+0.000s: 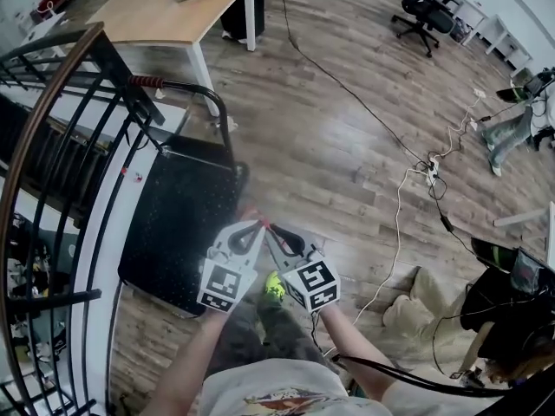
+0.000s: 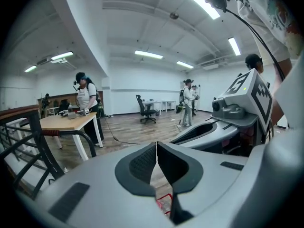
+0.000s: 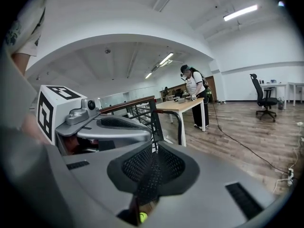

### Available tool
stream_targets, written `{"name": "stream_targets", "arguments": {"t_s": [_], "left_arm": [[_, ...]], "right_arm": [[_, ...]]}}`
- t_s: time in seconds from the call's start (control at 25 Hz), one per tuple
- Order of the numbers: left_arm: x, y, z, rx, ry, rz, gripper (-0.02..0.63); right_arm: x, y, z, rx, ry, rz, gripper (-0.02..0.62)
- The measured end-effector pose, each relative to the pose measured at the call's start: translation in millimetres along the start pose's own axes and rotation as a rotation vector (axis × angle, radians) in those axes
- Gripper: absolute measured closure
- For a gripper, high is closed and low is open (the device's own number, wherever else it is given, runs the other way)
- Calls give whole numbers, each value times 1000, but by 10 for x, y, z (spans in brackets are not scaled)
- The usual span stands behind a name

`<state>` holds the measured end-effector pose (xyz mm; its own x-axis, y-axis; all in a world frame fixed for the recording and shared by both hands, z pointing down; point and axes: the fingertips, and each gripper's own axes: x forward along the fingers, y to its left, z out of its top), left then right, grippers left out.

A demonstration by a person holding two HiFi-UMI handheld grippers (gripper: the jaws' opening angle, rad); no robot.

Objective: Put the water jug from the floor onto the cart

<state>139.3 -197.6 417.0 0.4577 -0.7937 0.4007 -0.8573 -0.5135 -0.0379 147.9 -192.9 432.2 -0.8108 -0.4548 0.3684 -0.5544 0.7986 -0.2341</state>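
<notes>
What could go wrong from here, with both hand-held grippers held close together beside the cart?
Both shut, the left hand-held gripper and right hand-held gripper sit nearly touching and could knock together. No water jug shows in any view, so it must be found first. The white cable trails near the person's feet: a possible trip hazard beside the cart.

Wooden table [image 1: 165, 11] stands near black railing [image 1: 117, 68].

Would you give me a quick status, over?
Left gripper shut, empty. Right gripper shut, empty. Water jug not in view. Cart just ahead, deck bare.
</notes>
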Motion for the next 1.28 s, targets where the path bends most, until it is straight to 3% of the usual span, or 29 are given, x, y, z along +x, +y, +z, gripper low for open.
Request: {"name": "stream_targets", "arguments": {"t_s": [0.24, 0.64, 1.04, 1.28], "left_arm": [[178, 178, -323, -5, 24, -4, 592], [647, 459, -1172, -6, 82, -3, 591], [1039, 733, -1912, -66, 117, 42, 588], [1291, 1023, -2402, -95, 158, 62, 533]], "right_arm": [[303, -99, -224, 13, 13, -15, 568], [928, -407, -853, -50, 84, -34, 568], [1475, -610, -1519, -84, 161, 11, 546], [1884, -795, -1878, -120, 221, 18, 508]]}}
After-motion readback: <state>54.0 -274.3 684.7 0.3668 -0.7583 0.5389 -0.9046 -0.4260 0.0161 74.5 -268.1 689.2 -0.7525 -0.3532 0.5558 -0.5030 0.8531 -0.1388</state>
